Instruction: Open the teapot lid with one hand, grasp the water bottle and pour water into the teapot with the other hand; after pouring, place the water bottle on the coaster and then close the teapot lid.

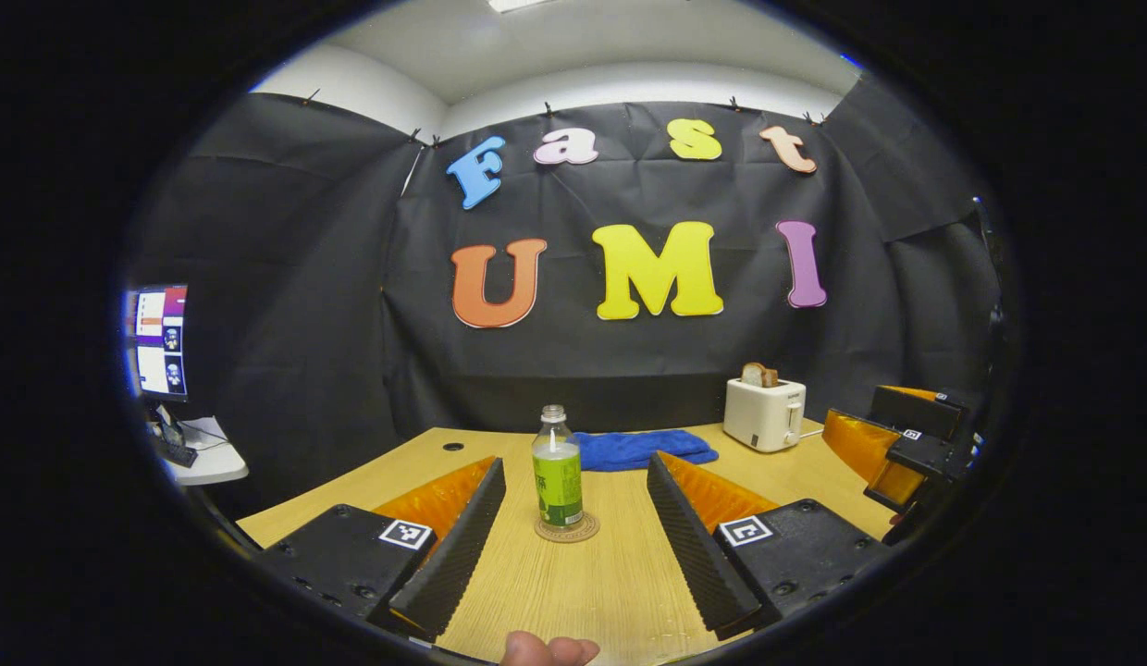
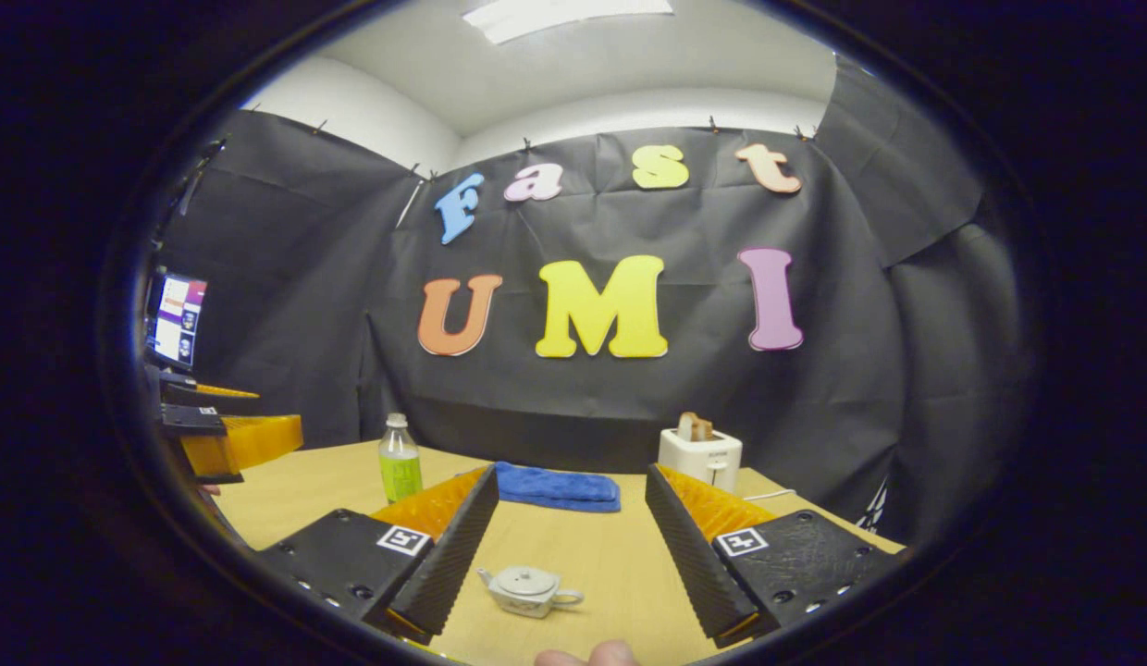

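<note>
Water bottle (image 1: 558, 472) upright on coaster (image 1: 566, 531); lidded teapot (image 2: 527, 589) on table (image 2: 592, 555). Left gripper (image 1: 573, 546), right gripper (image 2: 569, 555) both spread, empty.

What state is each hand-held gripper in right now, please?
Left hand-held gripper: open, holding nothing, water bottle ahead.
Right hand-held gripper: open, holding nothing, teapot below.

Bare counter (image 1: 620, 564) lies between near edge and water bottle (image 1: 557, 470) on its coaster (image 1: 566, 529); blue towel (image 1: 640, 449) and toaster (image 1: 764, 413) block the far side. Teapot (image 2: 527, 590) stands unobstructed.
</note>
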{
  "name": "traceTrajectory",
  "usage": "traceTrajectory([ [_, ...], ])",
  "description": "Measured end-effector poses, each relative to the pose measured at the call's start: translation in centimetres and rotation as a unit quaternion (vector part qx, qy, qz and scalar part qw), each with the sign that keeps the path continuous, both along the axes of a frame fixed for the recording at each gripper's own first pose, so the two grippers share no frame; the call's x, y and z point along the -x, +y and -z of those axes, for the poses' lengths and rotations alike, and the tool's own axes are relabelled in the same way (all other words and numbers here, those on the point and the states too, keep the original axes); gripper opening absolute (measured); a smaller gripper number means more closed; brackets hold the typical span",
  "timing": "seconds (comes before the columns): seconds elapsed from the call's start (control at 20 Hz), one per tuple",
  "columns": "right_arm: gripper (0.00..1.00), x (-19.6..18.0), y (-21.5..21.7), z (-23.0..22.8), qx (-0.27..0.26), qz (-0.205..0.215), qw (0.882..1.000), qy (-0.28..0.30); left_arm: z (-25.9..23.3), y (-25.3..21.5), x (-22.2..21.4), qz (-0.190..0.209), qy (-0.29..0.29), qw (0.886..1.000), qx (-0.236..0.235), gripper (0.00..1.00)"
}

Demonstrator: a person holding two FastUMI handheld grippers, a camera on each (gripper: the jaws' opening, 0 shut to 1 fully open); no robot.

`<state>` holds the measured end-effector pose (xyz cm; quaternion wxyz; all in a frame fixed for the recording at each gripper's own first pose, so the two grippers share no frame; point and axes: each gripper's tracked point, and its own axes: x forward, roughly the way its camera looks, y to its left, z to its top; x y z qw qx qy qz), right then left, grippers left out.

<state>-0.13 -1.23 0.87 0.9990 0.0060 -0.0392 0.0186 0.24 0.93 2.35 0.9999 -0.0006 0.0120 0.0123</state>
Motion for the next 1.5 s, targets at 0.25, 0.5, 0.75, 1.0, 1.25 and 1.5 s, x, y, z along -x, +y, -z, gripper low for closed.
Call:
traceTrajectory([
  [0.25,0.96,2.3,-1.2,-0.3,0.0,0.023,1.0,-0.008,-0.5,-2.3,0.4,0.013,-0.008,1.0,-0.012,0.96],
  [0.5,0.96,3.6,-1.5,-0.6,-0.001,0.034,0.999,-0.024,-0.1,-3.2,0.8,0.016,-0.014,1.0,-0.011,0.96],
  [0.75,0.97,3.8,-0.9,-0.8,0.003,0.04,0.999,-0.024,0.5,-2.8,1.0,0.016,-0.014,1.0,-0.018,0.96],
  [1.0,0.96,3.8,0.0,-1.0,0.008,0.039,0.999,-0.027,0.4,-2.2,1.0,0.012,-0.015,1.0,-0.014,0.96],
  [1.25,0.96,4.0,1.0,-1.0,0.013,0.033,0.999,-0.026,0.5,-2.5,1.3,0.018,-0.012,1.0,-0.012,0.96],
  [1.5,0.97,3.9,1.2,-0.8,0.009,0.03,0.999,-0.021,0.5,-2.7,1.4,0.016,-0.011,1.0,-0.012,0.96],
])
